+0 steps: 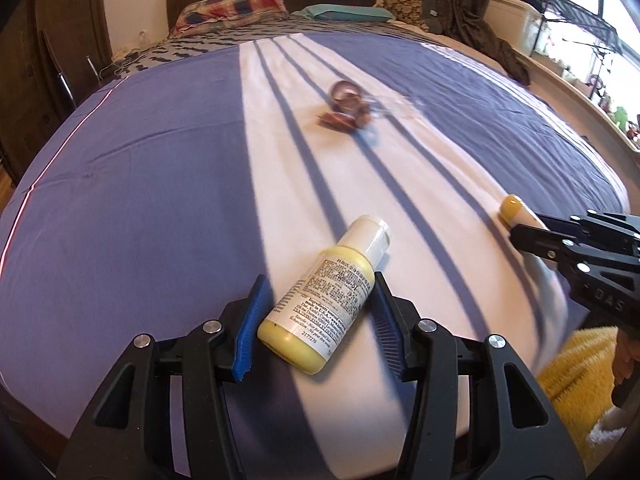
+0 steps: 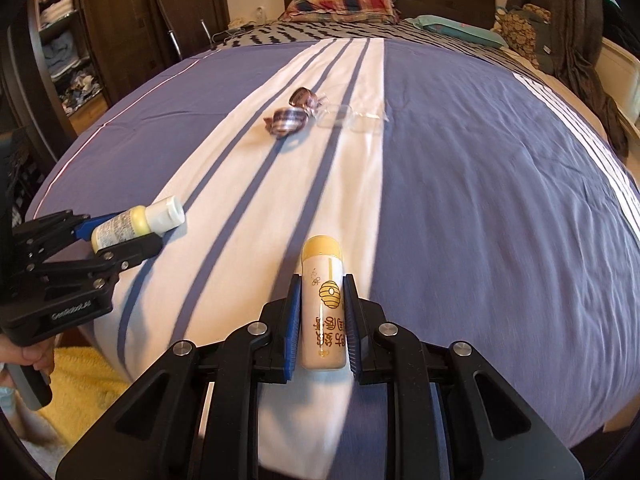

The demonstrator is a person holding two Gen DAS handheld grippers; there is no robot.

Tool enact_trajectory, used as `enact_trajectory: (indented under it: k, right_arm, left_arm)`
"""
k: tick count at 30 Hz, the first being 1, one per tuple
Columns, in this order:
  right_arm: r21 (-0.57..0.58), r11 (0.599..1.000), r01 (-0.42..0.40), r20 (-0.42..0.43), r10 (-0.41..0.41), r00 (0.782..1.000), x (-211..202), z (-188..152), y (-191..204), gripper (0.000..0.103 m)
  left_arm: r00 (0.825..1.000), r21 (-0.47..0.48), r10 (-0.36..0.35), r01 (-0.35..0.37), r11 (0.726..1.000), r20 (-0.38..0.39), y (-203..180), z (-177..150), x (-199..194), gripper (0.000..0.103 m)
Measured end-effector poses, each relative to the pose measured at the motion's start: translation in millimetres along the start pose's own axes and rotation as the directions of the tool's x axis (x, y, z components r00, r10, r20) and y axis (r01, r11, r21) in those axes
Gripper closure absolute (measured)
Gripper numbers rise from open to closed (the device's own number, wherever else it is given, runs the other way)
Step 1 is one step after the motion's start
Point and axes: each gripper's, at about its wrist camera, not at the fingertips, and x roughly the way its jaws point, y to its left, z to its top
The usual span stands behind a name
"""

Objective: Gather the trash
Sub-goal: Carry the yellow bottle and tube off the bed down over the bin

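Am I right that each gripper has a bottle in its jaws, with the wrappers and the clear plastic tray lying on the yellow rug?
Not quite. The wrappers and clear plastic tray lie on the bed, on its white stripe, as the right wrist view shows. The rest holds: the left gripper has the yellow bottle, the right gripper the honey tube.

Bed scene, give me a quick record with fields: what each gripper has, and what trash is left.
left gripper: shut on yellow bottle, white cap forward
right gripper: shut on honey tube, yellow cap forward
left on bed: crumpled wrappers, clear plastic packaging
surface: purple and white striped bedspread
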Motion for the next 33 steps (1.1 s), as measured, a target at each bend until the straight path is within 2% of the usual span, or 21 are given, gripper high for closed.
enact_trajectory:
  k: [15, 23, 33]
  right_arm:
    - [0.044, 0.999, -0.023, 0.054, 0.021, 0.998, -53.1, -56.7, -5.6, 0.082]
    - [0.068, 0.997, -0.038, 0.089, 0.032, 0.996, -78.2, -83.5, -7.0, 0.082]
    - [0.107, 0.993, -0.051, 0.045, 0.046, 0.998, -73.6, -124.6, -7.9, 0.082]
  left_arm:
    - [0.997, 0.019, -0.07, 0.069, 0.997, 0.044, -47.8, -56.6, -55.3, 0.055]
    - [0.995, 0.022, -0.075, 0.073, 0.997, 0.069, -57.1, -85.7, -81.8, 0.055]
    - [0.994, 0.004, -0.108, 0.108, 0.994, 0.017, -67.2, -127.7, -76.2, 0.055]
